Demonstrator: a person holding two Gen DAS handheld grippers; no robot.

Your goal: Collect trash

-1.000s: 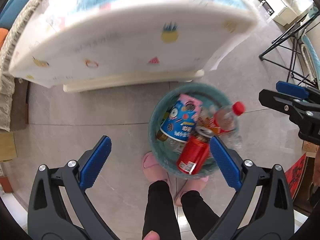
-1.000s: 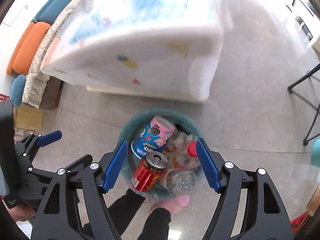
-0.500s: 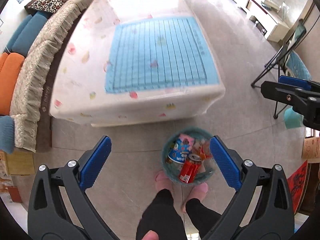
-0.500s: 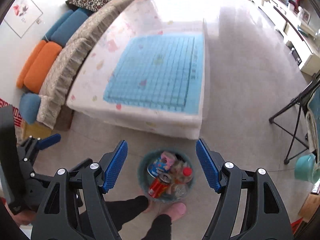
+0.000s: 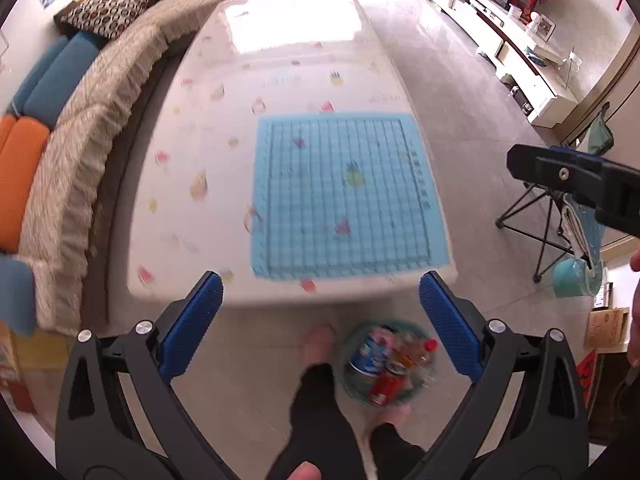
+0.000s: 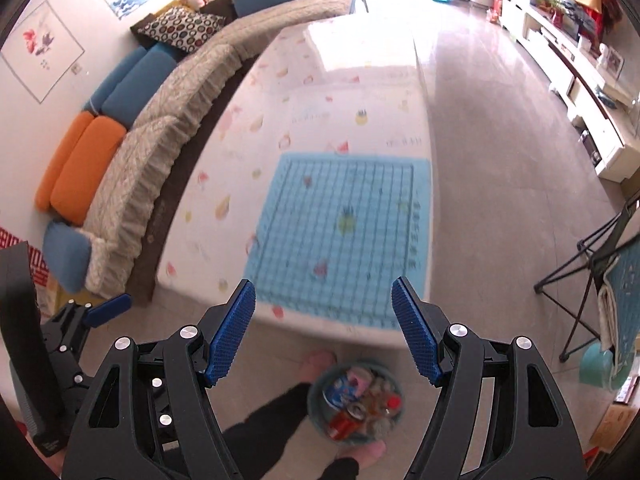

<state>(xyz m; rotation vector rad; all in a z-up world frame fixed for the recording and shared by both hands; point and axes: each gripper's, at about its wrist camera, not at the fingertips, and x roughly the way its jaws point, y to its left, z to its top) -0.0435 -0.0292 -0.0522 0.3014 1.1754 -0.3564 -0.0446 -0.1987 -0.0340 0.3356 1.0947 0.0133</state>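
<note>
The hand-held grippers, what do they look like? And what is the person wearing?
Each hand-held gripper, left and right, has chunky black arms with silver bolts and blue bumpy pads. No cables show. The person wears black trousers and pink slippers.

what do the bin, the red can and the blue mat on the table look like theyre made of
Bin: looks like teal plastic with a matte wall; blur leaves it open.
Red can: probably metal, with a silvery top and glossy red side.
Blue mat: seems soft rubber or silicone, judging by its raised grid; uncertain.
</note>
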